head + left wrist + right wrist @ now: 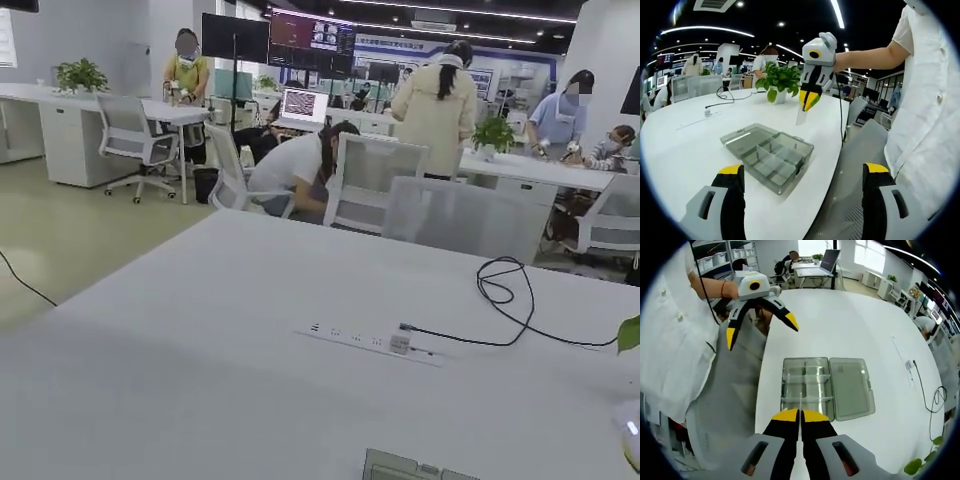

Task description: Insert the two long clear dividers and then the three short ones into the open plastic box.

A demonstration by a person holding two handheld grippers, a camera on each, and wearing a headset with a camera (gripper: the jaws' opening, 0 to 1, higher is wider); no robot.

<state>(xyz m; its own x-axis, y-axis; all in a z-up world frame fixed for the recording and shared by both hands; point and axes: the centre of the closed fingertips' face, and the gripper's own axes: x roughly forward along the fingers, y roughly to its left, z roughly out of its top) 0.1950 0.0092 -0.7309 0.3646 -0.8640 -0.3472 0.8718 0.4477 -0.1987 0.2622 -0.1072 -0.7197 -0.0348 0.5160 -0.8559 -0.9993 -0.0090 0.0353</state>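
The open clear plastic box (806, 388) lies on the white table, its lid (850, 387) flat beside it, with several clear dividers standing inside. In the left gripper view the box (769, 155) sits just ahead of my left gripper (802, 170), whose jaws are wide open and hold nothing. My right gripper (800, 416) is shut on a thin clear divider (800, 402), seen edge-on above the box. The left gripper view has that right gripper (809, 102) hanging over the box with the divider (800, 117) pointing down. The left gripper (761, 331) hovers off the table edge. A corner of the box (400, 467) shows in the head view.
A potted plant (780, 82) stands on the table beyond the box. A power strip (370, 342) and a black cable (505, 300) lie farther along the table. A grey mesh chair (725, 405) is at the table edge, and people work at desks behind.
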